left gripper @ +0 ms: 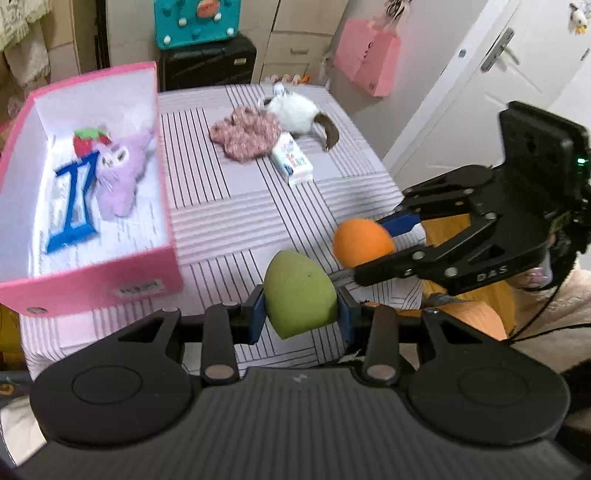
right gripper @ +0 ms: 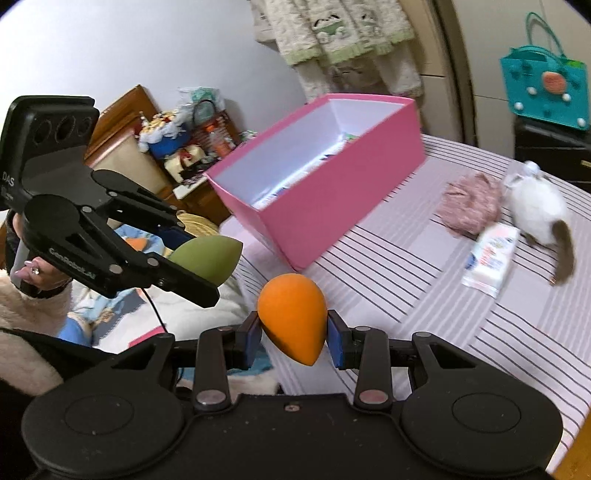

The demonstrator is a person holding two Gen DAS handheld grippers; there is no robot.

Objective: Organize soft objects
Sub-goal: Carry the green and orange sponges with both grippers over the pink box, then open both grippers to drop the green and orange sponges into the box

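My left gripper (left gripper: 301,315) is shut on a green egg-shaped sponge (left gripper: 299,293), held above the near edge of the striped table (left gripper: 229,221). My right gripper (right gripper: 293,338) is shut on an orange egg-shaped sponge (right gripper: 291,317); in the left wrist view this orange sponge (left gripper: 362,242) hangs at the table's right edge. The pink box (left gripper: 92,280) stands at the left with a purple plush (left gripper: 122,177), a strawberry toy (left gripper: 86,140) and a blue piece (left gripper: 74,199) inside. In the right wrist view the pink box (right gripper: 354,192) sits beyond the green sponge (right gripper: 207,256).
At the far side of the table lie a pink scrunchie (left gripper: 245,138), a white furry toy with a brown tail (left gripper: 295,112) and a tissue pack (left gripper: 291,160). A black case (left gripper: 208,61) and a teal bag (left gripper: 195,22) stand behind. A door (left gripper: 491,74) is at the right.
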